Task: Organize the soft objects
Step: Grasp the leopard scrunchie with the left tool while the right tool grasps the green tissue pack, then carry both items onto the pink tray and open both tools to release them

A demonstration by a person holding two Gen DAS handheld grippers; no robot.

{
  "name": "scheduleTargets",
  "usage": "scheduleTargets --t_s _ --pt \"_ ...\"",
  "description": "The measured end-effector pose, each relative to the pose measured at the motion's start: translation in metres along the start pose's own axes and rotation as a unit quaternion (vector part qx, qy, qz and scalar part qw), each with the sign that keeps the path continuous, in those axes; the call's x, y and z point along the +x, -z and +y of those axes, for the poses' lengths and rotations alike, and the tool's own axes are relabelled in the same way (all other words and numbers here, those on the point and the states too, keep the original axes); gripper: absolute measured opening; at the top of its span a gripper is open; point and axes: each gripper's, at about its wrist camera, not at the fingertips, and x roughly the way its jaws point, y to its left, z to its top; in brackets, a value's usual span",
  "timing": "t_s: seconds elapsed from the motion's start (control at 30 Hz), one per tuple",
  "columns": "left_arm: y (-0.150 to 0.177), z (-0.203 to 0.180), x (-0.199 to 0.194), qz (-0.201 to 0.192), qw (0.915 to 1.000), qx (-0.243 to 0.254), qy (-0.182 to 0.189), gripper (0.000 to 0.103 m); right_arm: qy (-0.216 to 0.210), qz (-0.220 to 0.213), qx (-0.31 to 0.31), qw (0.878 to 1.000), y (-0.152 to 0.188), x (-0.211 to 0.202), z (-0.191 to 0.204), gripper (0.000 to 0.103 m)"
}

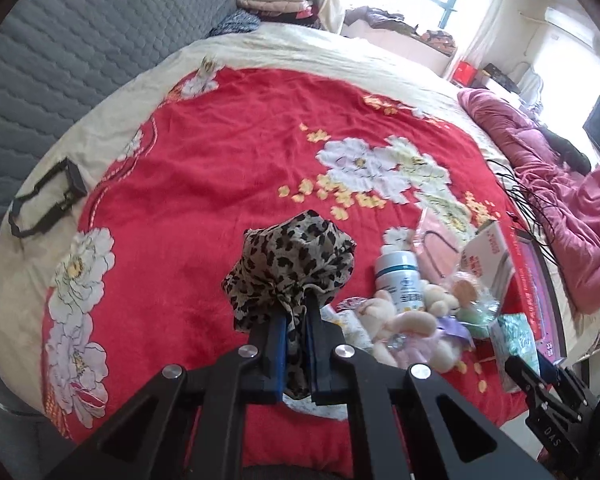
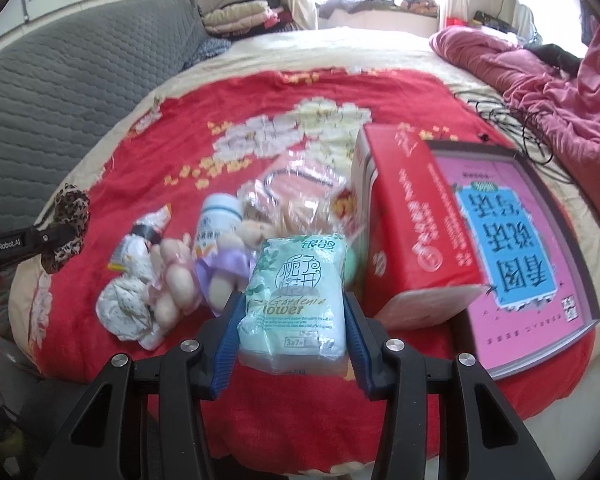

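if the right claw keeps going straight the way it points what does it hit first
Probably the stuffed toys just beyond the tissue pack held by the right claw, or the red box beside them; depth is unclear.

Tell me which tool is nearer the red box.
Right. The right tool, shut on the tissue pack, sits just left of the red box; the left tool, holding the leopard cloth, is farther left.

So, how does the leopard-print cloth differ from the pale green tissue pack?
The leopard-print cloth is brown-spotted, loose and bunched; the pale green tissue pack is a plastic-wrapped block with printed lettering. The left hand-held gripper pinches the cloth; the right hand-held gripper clamps the pack. Both are held above the bed.
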Motion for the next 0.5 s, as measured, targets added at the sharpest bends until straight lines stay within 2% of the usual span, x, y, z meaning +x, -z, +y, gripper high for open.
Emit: scheduleTargets --t_s 0.23,0.5 --pt "-0.005 -0.039 -0.023 -0.02 0.9988 0.042 0.011 0.008 0.0 -0.026 0.003 1.0 -0.01 -0.024 -0.017 0.049" --pt "0.0 -0.096 -0.034 -0.025 0.9955 0.086 0.032 0.008 0.013 -0.045 0.017 0.999 -0.01 -0.044 -0.053 0.049"
